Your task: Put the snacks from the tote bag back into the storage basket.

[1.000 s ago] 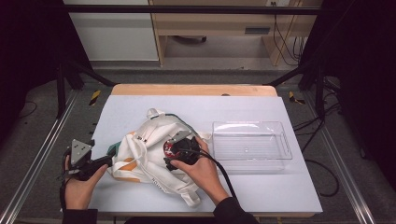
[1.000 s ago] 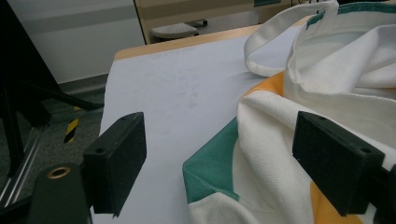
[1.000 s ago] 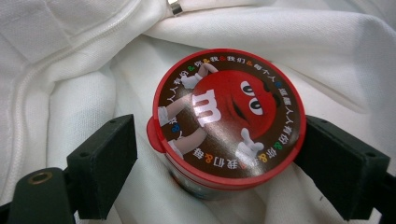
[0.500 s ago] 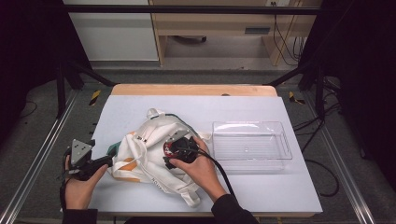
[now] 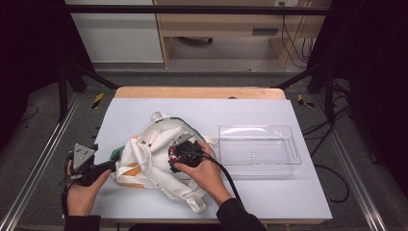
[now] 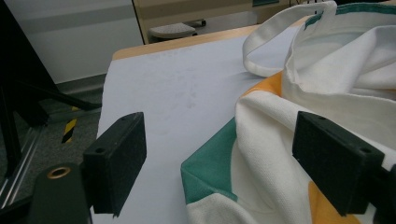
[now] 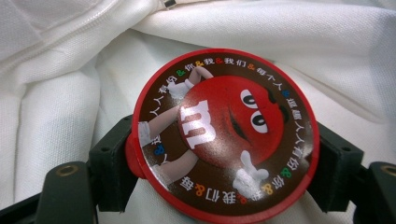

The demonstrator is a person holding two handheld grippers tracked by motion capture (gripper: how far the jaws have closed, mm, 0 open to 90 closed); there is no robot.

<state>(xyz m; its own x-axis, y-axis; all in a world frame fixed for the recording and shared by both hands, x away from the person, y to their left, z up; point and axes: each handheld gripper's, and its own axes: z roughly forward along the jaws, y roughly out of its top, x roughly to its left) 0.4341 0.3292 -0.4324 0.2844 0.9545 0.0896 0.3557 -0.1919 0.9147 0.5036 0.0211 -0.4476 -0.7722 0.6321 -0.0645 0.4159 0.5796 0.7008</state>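
Observation:
A white cloth bag with green and orange patches lies crumpled at the table's front left. My right gripper rests on top of it. In the right gripper view its jaws have just been closing around a round red candy tin with a cartoon face on the lid, and they now clasp the tin's sides over the white fabric. My left gripper is at the bag's left edge. It stands open, with a green corner of the bag lying between its jaws, untouched.
A clear plastic tray stands to the right of the bag, close to my right hand. The pale table top stretches behind the bag to a wooden back edge. Metal frame rails run along both sides of the table.

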